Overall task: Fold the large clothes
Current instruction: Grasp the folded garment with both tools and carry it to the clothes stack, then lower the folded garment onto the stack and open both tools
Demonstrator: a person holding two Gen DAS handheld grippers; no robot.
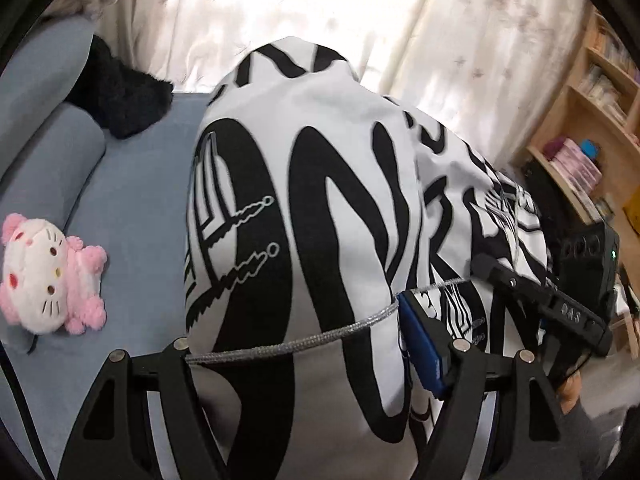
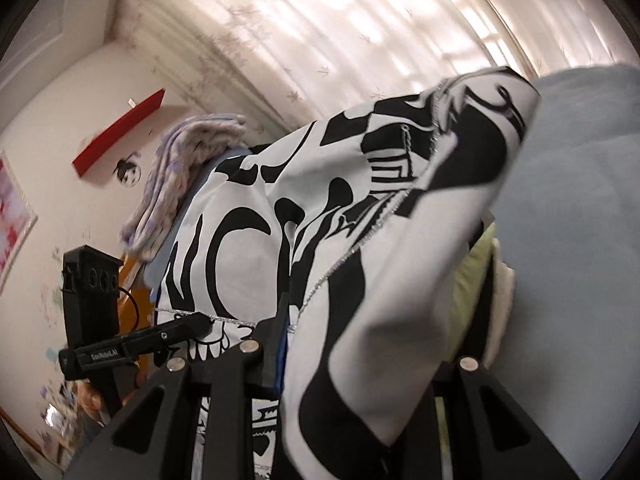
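The black-and-white printed garment [image 1: 320, 184], soft, light and floppy, hangs bunched above the blue sofa [image 1: 132, 216], its fabric pinched in the right hand-held gripper [image 2: 360, 360] and draped between the left hand-held gripper's [image 1: 312, 344] wide jaws, best held near its edges.

The big black-and-white cloth [image 1: 304, 216] hangs over the left tongs [image 1: 312, 344] and hides their tips. It also covers the tips of the right tongs [image 2: 360, 360]. The books on the shelf [image 1: 600, 80] are too blurry to read. The picture's edge cuts off the pink toy cat [image 1: 44, 276].
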